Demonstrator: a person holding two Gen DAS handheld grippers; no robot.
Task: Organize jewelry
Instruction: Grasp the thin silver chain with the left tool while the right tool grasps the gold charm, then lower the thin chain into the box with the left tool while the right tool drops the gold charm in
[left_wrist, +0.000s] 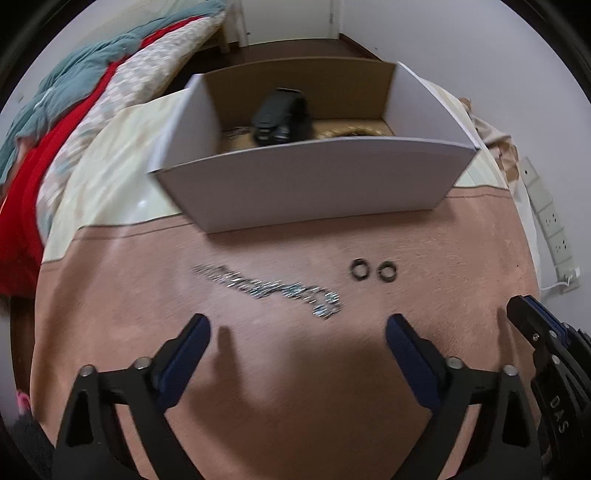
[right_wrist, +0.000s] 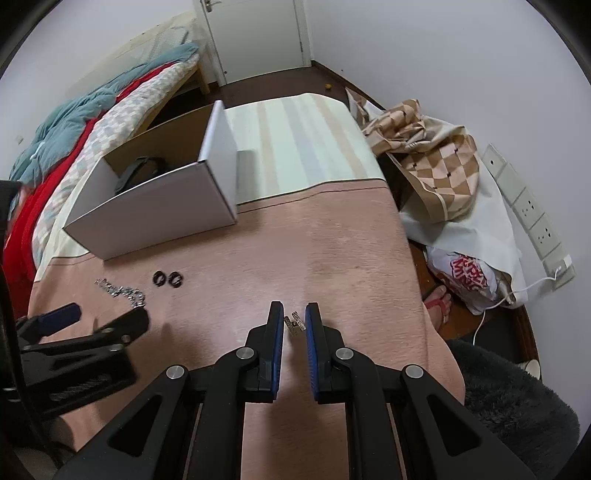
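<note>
A silver chain lies stretched on the pink cloth, with two black rings to its right. My left gripper hovers open just short of the chain, nothing between its fingers. The right wrist view shows my right gripper shut on a small silver earring low over the cloth. The chain and rings lie to its left, by the left gripper. Behind stands a white cardboard box holding a black strap-like item and a gold chain.
A bed with red and teal quilts runs along the left. At the right are checkered cloth bags, a plastic bag, a wall socket strip and a person's foot in a red sandal. A striped cloth covers the far table.
</note>
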